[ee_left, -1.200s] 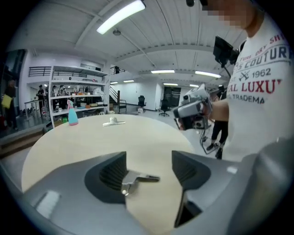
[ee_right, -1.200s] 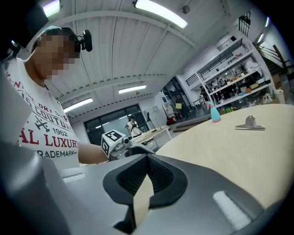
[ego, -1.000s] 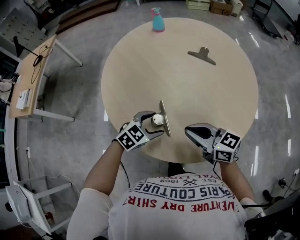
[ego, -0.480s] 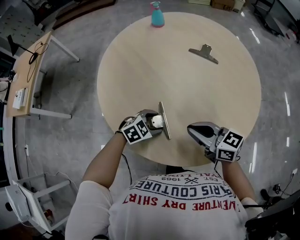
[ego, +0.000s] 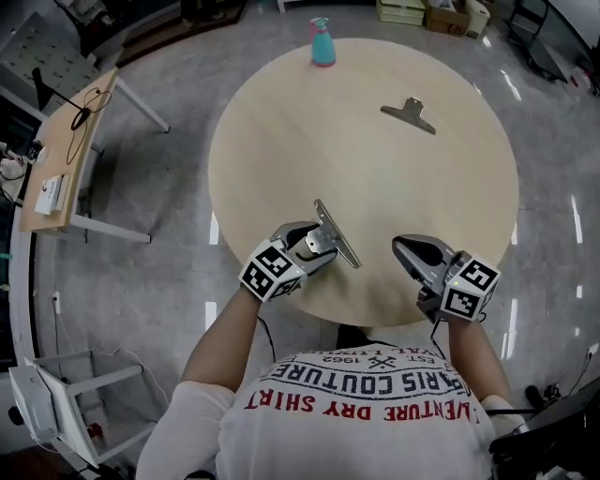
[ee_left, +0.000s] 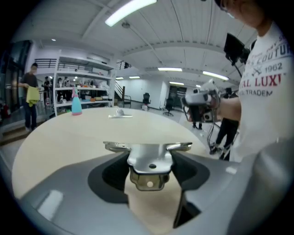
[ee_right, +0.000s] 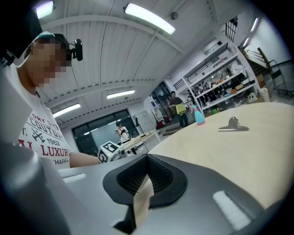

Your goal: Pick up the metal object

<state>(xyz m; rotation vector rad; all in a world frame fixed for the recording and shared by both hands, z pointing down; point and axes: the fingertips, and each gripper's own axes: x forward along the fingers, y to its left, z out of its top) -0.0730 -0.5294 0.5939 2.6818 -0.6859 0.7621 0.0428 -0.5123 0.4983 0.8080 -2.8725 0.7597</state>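
A silver metal clip sits near the front edge of the round wooden table. My left gripper is shut on its handle end. In the left gripper view the clip fills the gap between the jaws, and its long bar lies crosswise beyond them. The clip looks tilted and raised off the tabletop. My right gripper hovers over the table's front right edge with its jaws together and nothing in them. A second metal clip lies flat at the far side of the table.
A turquoise spray bottle stands at the table's far edge. A small wooden side table is on the floor to the left. Boxes sit on the floor beyond the round table. People stand by shelving in the background.
The left gripper's jaws have closed on the clip. The clip has turned from lying near-lengthwise to slanting toward the right and appears lifted. The right gripper has shifted slightly right.
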